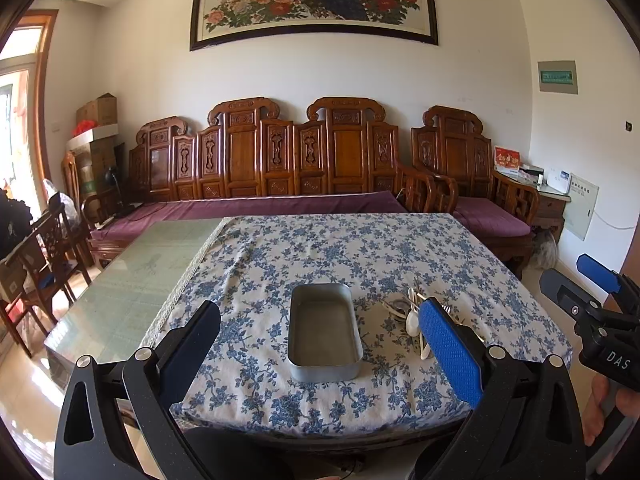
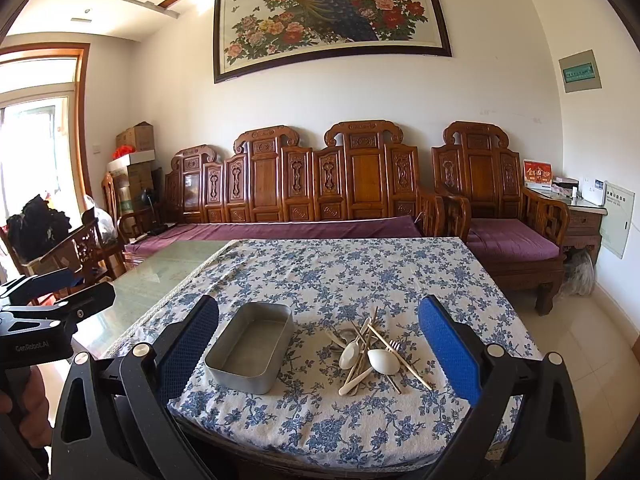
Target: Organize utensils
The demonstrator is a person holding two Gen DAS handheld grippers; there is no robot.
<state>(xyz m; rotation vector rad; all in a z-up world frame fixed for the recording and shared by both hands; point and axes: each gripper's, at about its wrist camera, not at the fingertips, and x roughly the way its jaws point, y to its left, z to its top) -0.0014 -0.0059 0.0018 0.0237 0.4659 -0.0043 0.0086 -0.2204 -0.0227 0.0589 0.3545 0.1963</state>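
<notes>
Right wrist view shows the task at its very start. The wide table with a blue-and-white floral cloth (image 2: 320, 280) carries all the task's things. Near its front edge stands the rectangular grey metal tin (image 2: 250, 348), and it is empty. Just to the right of the tin lies the heap of pale spoons, wooden chopsticks and a small fork (image 2: 372, 352), crossed over each other, none of them sorted.

The right gripper (image 2: 318, 344) hangs before the tin and the heap with its jaws fully apart and holds nothing. The left gripper (image 1: 320, 344) faces the tin, also wide apart and empty. I judge that every utensil remains to be moved.
</notes>
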